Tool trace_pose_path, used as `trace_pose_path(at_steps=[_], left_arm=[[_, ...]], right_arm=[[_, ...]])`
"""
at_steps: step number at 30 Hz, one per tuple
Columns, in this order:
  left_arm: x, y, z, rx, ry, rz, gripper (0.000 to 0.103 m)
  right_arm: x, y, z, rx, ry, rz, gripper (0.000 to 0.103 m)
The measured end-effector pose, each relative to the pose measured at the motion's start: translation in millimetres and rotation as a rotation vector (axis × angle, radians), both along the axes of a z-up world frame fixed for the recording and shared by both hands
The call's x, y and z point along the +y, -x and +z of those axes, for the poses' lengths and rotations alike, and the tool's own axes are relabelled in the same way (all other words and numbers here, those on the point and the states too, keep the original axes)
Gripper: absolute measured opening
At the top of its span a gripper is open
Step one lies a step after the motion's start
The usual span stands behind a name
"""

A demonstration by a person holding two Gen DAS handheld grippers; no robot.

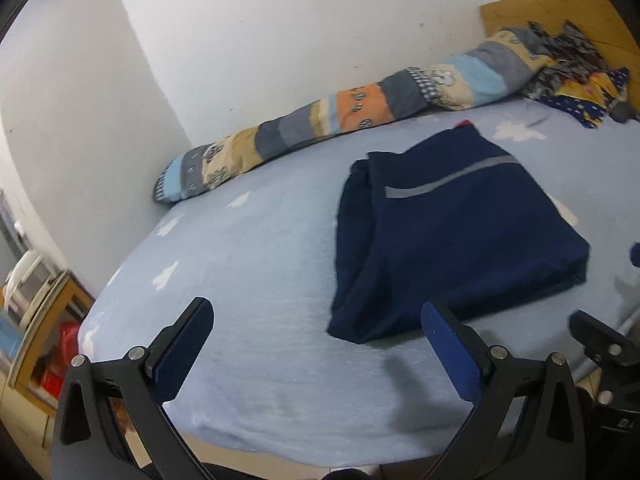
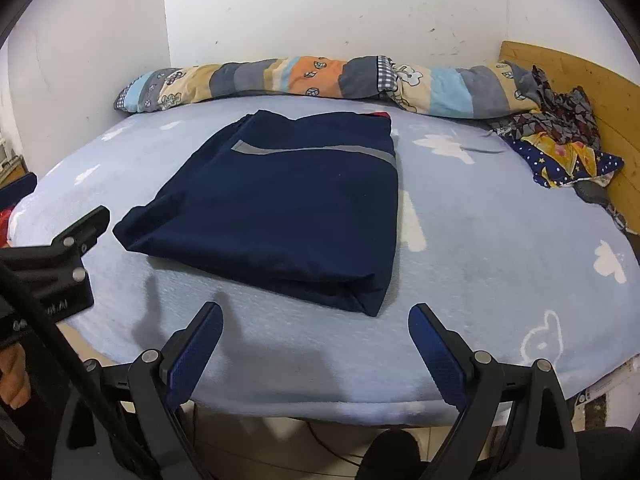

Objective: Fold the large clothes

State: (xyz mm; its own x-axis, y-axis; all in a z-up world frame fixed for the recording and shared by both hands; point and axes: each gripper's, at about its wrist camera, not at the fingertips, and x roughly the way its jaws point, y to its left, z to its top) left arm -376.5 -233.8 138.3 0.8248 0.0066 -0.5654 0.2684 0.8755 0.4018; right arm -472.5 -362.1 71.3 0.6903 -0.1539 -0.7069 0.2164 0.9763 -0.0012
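bedding fills the left wrist view: a pale blue sheet (image 1: 260, 272) printed with white clouds covers the bed. the left gripper (image 1: 316, 320) hangs above the near part of the sheet with its jaws spread wide and nothing between the blue pads. the folded navy garment (image 1: 460, 232) lies flat on the sheet, ahead and to the right of that gripper; the right finger's tip sits just at the garment's near edge as seen here, though contact cannot be told. a grey stripe runs across the garment's top layer. a long striped bolster (image 1: 360, 112) lies along the white wall (image 1: 280, 32) at the far side of the bed. a heap of patterned cloth (image 1: 576, 76) sits in the far right corner against a wooden headboard (image 1: 548, 8). part of the right gripper shows at the right edge. a wooden shelf (image 1: 52, 320) stands off the bed's left side.

the right wrist view looks over the same bed. the right gripper (image 2: 316, 328) is held above the near edge of the sheet (image 2: 500, 240), jaws wide apart and empty. the garment (image 2: 288, 208) lies just beyond the fingertips, folded into a neat rectangle, apart from both pads. the bolster (image 2: 320, 76) runs behind it, the heap of cloth (image 2: 560, 144) is to the right by the headboard (image 2: 580, 76), and the left gripper (image 2: 76, 240) shows at the left edge.
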Motion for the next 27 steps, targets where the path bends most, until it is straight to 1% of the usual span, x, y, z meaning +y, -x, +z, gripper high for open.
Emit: trace_pose_path(at_steps=[3,9,21,27], left_arm=[[-3.5,4.7,-1.5,0.005,-0.009,-0.027,0.103],[-6.4,7.9,-3.7,-0.001,-0.023,-0.037,0.103],[-4.2,2.7,-4.6,0.031,-0.006,-0.035,0.103],[-4.0,3.8,-4.9,0.025,-0.008,-0.035,0.103]], right_arm=[[2.5,-0.1,0.1,0.002,0.008,0.009,0.096],[7.5,0.5,0.3,0.005,0.037,0.018,0.096],[12.2,-1.6,-1.1,0.019,0.065,0.027,0.096],[12.9,-1.1,-1.6,0.022,0.069,0.028,0.096]])
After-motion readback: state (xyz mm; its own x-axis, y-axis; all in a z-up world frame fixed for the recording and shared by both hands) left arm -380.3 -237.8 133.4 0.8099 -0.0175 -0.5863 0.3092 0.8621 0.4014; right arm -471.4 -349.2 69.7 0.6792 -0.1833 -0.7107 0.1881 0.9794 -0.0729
